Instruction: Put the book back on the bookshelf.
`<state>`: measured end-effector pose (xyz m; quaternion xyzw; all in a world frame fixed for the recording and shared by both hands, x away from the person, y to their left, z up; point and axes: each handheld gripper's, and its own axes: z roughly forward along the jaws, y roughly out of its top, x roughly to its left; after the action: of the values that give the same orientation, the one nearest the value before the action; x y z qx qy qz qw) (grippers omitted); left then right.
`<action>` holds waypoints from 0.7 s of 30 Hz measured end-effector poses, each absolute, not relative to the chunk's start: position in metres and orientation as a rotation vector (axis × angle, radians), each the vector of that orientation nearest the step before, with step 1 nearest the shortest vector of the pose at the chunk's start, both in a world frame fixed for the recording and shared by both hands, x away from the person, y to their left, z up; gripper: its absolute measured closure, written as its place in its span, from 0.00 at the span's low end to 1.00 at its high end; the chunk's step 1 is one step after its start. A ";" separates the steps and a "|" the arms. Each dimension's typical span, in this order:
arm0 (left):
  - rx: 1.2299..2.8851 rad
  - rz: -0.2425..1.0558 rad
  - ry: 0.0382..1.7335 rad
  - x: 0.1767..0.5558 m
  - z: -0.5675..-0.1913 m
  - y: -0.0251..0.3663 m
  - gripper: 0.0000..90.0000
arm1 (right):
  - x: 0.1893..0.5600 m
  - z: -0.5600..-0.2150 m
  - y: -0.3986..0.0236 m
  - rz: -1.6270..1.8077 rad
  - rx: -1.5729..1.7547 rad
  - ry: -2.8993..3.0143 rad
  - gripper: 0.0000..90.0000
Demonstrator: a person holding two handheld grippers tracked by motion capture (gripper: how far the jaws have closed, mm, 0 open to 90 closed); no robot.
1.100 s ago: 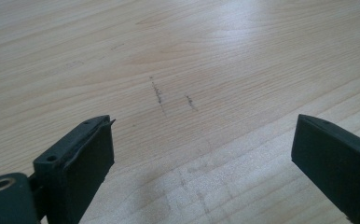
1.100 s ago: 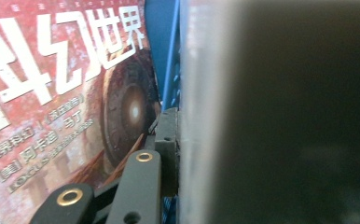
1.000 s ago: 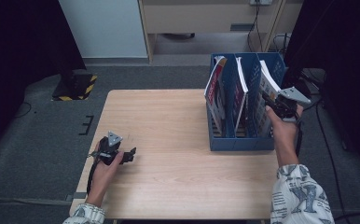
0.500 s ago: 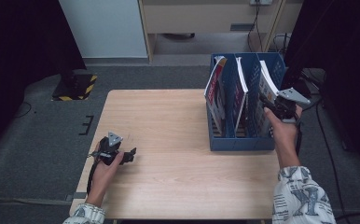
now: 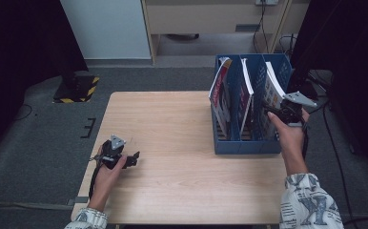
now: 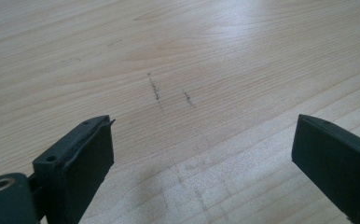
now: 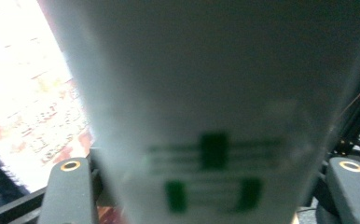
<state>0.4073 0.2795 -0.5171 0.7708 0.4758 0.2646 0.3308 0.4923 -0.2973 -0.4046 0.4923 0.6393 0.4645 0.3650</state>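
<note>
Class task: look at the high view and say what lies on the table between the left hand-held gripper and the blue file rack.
Nothing: between the left hand-held gripper and the blue file rack the high view shows bare wooden table.

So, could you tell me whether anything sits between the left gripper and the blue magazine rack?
Nothing visible does. The left gripper rests open near the table's left edge, and bare wood lies between it and the blue magazine rack at the right.
</note>
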 end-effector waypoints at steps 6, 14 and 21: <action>2.020 0.691 1.241 0.407 -0.517 0.279 0.06 | 0.487 -0.405 -0.296 1.179 1.259 1.672 0.32; 2.017 0.684 1.242 0.407 -0.517 0.281 0.06 | 0.477 -0.406 -0.299 1.178 1.304 1.682 0.24; 2.005 0.660 1.248 0.406 -0.519 0.281 0.06 | 0.463 -0.403 -0.297 1.168 1.302 1.690 0.23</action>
<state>0.4062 0.2813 -0.5187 0.7694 0.4791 0.2533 0.3380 0.4631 -0.2974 -0.4033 0.5021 0.6516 0.4504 0.3470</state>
